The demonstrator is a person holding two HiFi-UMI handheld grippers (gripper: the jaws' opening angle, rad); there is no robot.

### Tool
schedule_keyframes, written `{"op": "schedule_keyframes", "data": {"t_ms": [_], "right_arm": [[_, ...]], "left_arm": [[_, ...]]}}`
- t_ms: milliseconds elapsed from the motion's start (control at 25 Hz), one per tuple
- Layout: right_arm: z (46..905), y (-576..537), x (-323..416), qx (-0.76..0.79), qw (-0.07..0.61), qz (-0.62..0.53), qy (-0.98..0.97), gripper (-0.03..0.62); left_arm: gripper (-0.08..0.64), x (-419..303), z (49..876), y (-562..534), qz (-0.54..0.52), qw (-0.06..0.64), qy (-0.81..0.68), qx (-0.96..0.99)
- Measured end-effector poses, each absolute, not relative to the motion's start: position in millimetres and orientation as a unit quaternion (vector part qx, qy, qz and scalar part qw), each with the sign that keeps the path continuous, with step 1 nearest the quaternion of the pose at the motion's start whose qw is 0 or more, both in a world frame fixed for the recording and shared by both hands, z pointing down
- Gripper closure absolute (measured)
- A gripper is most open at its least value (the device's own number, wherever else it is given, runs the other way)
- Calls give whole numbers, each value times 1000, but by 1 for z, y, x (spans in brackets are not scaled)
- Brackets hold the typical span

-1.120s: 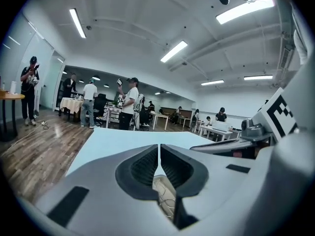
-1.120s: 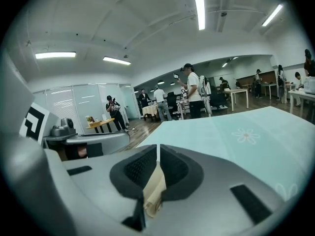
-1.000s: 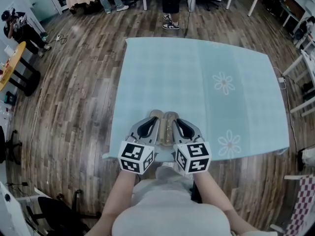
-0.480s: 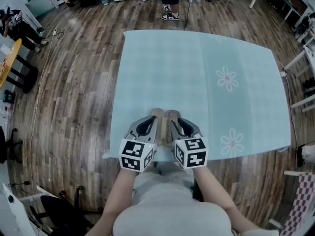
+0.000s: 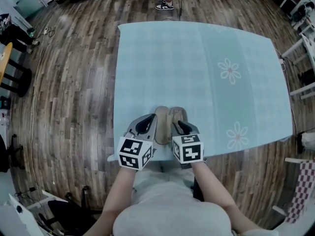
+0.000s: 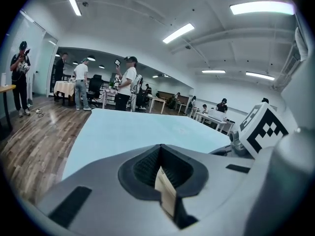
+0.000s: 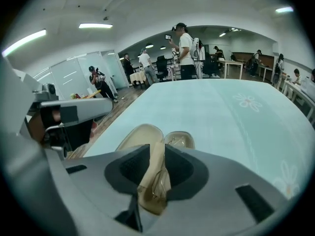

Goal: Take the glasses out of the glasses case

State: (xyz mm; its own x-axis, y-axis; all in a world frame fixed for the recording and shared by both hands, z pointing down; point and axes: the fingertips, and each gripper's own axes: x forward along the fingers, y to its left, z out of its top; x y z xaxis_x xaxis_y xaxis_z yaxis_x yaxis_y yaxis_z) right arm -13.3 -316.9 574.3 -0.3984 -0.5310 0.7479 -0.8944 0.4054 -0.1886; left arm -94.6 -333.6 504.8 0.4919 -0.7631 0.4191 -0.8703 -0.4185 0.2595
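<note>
A beige glasses case (image 5: 163, 123) lies open in two halves at the near edge of the table (image 5: 197, 63). In the right gripper view its two shells (image 7: 142, 134) show ahead. Thin wire-framed glasses (image 7: 180, 140) lie in the right shell. My left gripper (image 5: 153, 130) is shut on the thin edge of the left half (image 6: 166, 194). My right gripper (image 5: 175, 127) has the right half's rim and part of the glasses (image 7: 158, 181) between its closing jaws, and both pads touch them.
A pale blue cloth with white daisies (image 5: 230, 71) covers the table. Wooden floor (image 5: 74, 92) surrounds it. A person's feet (image 5: 164, 4) stand past the far edge, and a white chair (image 5: 305, 48) is at the right. Other people and tables stand farther back.
Both grippers have sunk toward the table with the case. The right gripper has tipped more steeply down. The two halves of the case now look spread wider.
</note>
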Motion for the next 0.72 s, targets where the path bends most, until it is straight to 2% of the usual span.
{"op": "schedule_keyframes", "data": {"t_ms": [480, 720], "right_arm": [[617, -311, -9, 478, 402, 333, -707, 474], [626, -317, 1, 496, 404, 344, -688, 482]], "left_arm": [[554, -103, 515, -355, 115, 252, -457, 845], [554, -106, 522, -366, 115, 259, -450, 847]]}}
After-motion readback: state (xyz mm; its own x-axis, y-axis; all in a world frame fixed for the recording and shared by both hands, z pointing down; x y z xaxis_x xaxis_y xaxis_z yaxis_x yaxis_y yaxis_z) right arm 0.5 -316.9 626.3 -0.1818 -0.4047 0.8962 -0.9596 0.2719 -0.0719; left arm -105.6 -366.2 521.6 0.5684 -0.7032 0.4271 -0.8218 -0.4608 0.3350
